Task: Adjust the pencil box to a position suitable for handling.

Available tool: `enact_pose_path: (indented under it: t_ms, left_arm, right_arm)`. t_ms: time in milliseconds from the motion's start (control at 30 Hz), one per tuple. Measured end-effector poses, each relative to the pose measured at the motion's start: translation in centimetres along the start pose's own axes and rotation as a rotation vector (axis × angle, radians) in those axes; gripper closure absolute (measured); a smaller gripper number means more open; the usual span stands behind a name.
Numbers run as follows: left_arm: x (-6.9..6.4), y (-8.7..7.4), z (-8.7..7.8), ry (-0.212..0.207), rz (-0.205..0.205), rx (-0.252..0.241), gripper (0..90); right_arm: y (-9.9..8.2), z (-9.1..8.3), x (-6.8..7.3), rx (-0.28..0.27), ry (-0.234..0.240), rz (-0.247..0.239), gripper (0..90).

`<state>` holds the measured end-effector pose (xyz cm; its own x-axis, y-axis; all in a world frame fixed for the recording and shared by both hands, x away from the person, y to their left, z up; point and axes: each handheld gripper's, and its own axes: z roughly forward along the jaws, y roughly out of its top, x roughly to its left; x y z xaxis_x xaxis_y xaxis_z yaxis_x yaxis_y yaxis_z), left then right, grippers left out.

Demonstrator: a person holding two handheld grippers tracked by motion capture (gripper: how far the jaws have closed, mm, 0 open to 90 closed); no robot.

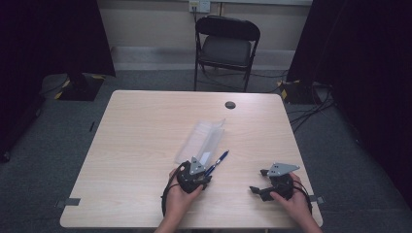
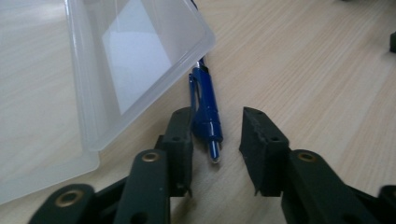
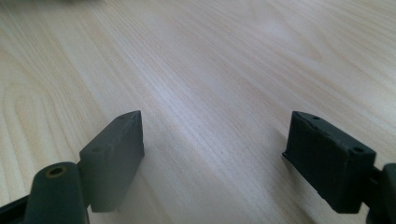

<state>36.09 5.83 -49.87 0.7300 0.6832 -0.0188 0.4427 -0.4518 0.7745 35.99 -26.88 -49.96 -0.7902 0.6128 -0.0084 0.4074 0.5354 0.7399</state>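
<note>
At the near edge of the worktop point(image 1: 136, 145), two grippers are held in a person's hands, whose forearms enter from below in the high view. The left gripper point(image 2: 215, 135) is seen just right of the middle of that edge, its grey plate uppermost. Its jaws are parted by a moderate gap and nothing is clamped between them. A blue pen point(image 2: 205, 109) is laid flat on the wood with its near tip inside that gap, close against the jaw at the left of the left gripper view and apart from the other; whether that jaw is touched cannot be told. The pen's far end is hidden under the corner of a clear plastic case point(image 2: 135, 65), which is spread open on the worktop just beyond the jaws and reaches toward the middle.

The right gripper point(image 3: 212, 154) is held near the near right corner, well apart from the pen. Its jaws are spread wide, with bare wood between them and nothing gripped.

Farther off, a small dark round cap point(image 1: 230, 105) is set near the far edge. Beyond the worktop, a black folding chair point(image 1: 226, 46) is stood on the grey floor.
</note>
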Motion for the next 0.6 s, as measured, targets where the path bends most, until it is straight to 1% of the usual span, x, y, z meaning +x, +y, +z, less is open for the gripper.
enact_pose_path:
  t_ms: [33, 67, 100, 133, 167, 200, 267, 300, 333, 367, 433, 467, 500, 533, 567, 600]
  left_arm:
    - [0.0, 0.0, -0.1, -0.008, 0.000, 0.006, 71.8]
    - [0.0, 0.0, -0.1, -0.008, 0.000, 0.006, 74.2]
    - [0.1, 0.0, -0.3, -0.015, -0.018, 0.010, 74.8]
    - [0.1, 0.0, -0.3, -0.015, -0.018, 0.010, 75.6]
    - [0.3, 0.0, -0.6, -0.020, -0.015, 0.035, 77.9]
    - [0.3, 0.0, -0.6, -0.020, -0.015, 0.035, 82.1]
    - [0.4, -0.2, -0.8, -0.038, -0.019, 0.037, 83.3]
    - [0.4, -0.3, -1.0, -0.044, -0.018, 0.036, 82.9]
    - [0.4, -0.4, -1.2, -0.039, -0.013, 0.049, 82.9]
    - [0.5, -0.6, -1.3, -0.042, -0.006, 0.041, 82.8]
    - [0.7, -0.7, -1.6, -0.041, -0.013, 0.048, 81.0]
    - [0.8, -0.7, -1.5, -0.046, -0.030, 0.032, 70.2]
    - [0.8, -0.7, -1.3, -0.046, -0.043, 0.020, 70.2]
    - [0.8, -0.6, -1.3, -0.029, -0.016, 0.031, 67.4]
    - [0.7, -0.6, -1.1, -0.029, -0.009, 0.021, 67.3]
    - [0.5, -0.5, -0.9, -0.025, -0.018, 0.013, 66.1]
  right_arm:
    - [0.0, 0.0, 0.0, 0.000, 0.000, 0.001, 18.1]
    - [0.0, 0.0, 0.0, 0.000, 0.000, 0.001, 18.1]
    - [0.0, 0.0, 0.0, 0.000, -0.001, 0.002, 18.2]
    - [0.0, 0.0, 0.0, 0.000, -0.001, 0.002, 18.2]
    - [0.0, 0.0, 0.0, -0.001, -0.001, 0.001, 18.2]
    - [0.0, 0.0, 0.0, -0.001, -0.001, 0.001, 18.2]
    - [0.0, 0.0, 0.0, 0.000, -0.001, 0.002, 18.2]
    - [0.0, 0.0, 0.0, -0.001, -0.001, 0.001, 18.2]
    - [0.0, 0.0, 0.0, -0.001, -0.001, 0.001, 18.2]
    - [0.0, 0.0, 0.0, -0.001, -0.001, 0.003, 18.2]
    - [0.0, 0.0, 0.0, -0.001, -0.001, 0.002, 18.1]
    - [0.0, 0.0, 0.0, 0.000, -0.001, 0.003, 18.2]
    - [0.0, 0.0, 0.0, 0.000, -0.001, 0.003, 18.2]
    - [0.0, 0.0, 0.0, -0.001, -0.001, 0.002, 18.2]
    - [0.0, 0.0, 0.0, -0.001, -0.001, 0.002, 18.2]
    - [0.0, 0.0, 0.0, -0.001, -0.001, 0.001, 18.2]
